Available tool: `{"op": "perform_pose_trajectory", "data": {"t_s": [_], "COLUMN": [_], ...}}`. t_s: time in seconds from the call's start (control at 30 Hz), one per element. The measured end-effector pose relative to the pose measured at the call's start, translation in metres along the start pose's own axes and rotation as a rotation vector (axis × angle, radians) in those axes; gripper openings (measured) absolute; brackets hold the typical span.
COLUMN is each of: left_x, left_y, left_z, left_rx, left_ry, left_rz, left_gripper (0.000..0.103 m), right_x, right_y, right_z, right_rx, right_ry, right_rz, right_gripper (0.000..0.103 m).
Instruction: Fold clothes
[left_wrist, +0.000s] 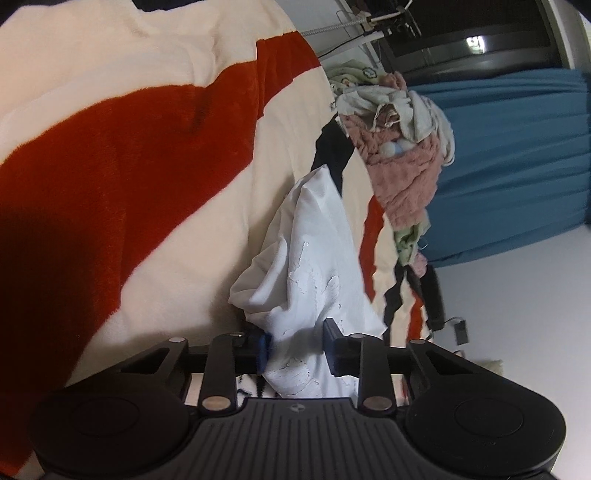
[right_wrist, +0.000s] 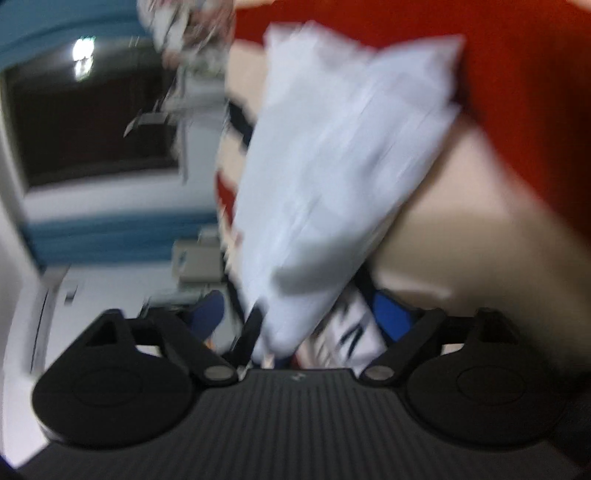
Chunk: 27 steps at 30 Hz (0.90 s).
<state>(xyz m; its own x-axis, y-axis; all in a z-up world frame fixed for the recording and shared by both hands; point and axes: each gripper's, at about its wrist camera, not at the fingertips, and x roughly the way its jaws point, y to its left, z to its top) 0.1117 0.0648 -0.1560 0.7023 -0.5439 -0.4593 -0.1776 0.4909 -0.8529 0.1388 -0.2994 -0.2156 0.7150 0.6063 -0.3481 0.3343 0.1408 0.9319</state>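
Note:
A white garment (left_wrist: 314, 266) with a cracked white print lies bunched on a cream, red and black blanket (left_wrist: 129, 140). My left gripper (left_wrist: 297, 347) has its blue-padded fingers closed on a fold of the garment. In the blurred right wrist view the same white garment (right_wrist: 332, 166) hangs in front of the camera, lifted over the blanket (right_wrist: 517, 92). My right gripper (right_wrist: 306, 325) has its fingers spread wide, with the cloth hanging down between them; whether it grips the cloth is lost in blur.
A pile of other clothes (left_wrist: 399, 147), pink, white and green, sits at the blanket's far edge. Behind it hangs a blue curtain (left_wrist: 517, 166) below a dark window (left_wrist: 461, 33). White floor (left_wrist: 517, 295) lies beyond the bed edge.

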Motion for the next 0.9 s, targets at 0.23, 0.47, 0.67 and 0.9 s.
{"op": "perform_pose_trajectory", "data": {"t_s": [0.23,0.47,0.67,0.9], "left_x": [-0.002,-0.009,-0.029,-0.019], "left_y": [0.001,-0.005,-0.041,-0.137], "left_z": [0.003,0.003,0.004,-0.005], "left_rx": [-0.025,-0.011,-0.004,0.032], "left_ry": [-0.009,-0.015,0.038,0.169], "left_rz": [-0.031,-0.046,-0.016,-0.044], "left_gripper": [0.025,0.024,0.024,0.024], "right_x": [-0.013,-0.021,-0.060,-0.144], "right_y": [-0.012,0.000,0.041,0.094], "right_z": [0.008,0.012,0.003,0.027], "right_rx": [0.071,0.007,-0.085,-0.119], "right_ry": [-0.176,-0.276,-0.318,-0.373], "right_rz": [0.006,-0.037,-0.014,0.013], "right_gripper": [0.054,0.025,0.018,0.018]}}
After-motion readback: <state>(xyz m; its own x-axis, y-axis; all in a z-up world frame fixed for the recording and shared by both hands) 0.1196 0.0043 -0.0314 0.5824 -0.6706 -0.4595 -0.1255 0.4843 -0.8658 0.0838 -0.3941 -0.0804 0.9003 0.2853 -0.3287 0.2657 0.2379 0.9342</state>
